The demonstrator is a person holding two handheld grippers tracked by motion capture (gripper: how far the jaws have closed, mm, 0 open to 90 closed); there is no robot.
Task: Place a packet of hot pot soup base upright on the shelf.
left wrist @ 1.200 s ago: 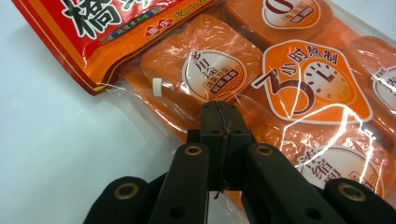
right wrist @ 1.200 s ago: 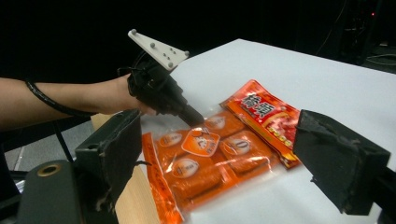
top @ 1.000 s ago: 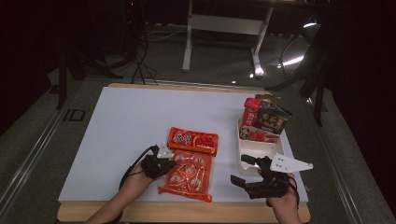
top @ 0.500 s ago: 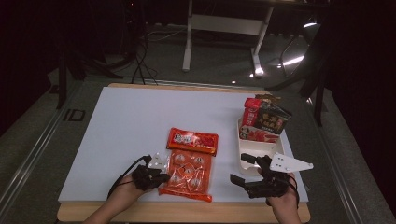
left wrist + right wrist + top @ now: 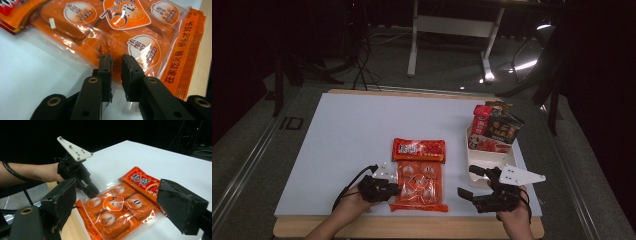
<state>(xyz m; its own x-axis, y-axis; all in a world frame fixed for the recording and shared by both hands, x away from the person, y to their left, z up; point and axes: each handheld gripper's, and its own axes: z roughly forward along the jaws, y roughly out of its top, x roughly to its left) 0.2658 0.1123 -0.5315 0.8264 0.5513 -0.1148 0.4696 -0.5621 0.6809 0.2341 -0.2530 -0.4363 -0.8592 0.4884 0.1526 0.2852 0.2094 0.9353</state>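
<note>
An orange clear-fronted bag [image 5: 422,186] of several round portions lies flat near the table's front edge, also in the left gripper view [image 5: 140,30] and the right gripper view [image 5: 117,212]. A red packet [image 5: 418,150] lies against its far end. My left gripper [image 5: 394,190] is at the bag's left side, its jaws almost together on the clear plastic edge [image 5: 116,58]. The right gripper [image 5: 467,181] sits on the table right of the bag, jaws wide apart and holding nothing [image 5: 120,195].
A white tray [image 5: 482,162] stands at the right, with red and dark snack packs [image 5: 494,125] upright in its far end. The white tabletop [image 5: 342,135] stretches left and back. The wooden front edge [image 5: 412,227] lies just below the bag.
My left gripper has slid down the bag's left side towards the front edge and now pinches its clear rim. The right gripper has stayed put.
</note>
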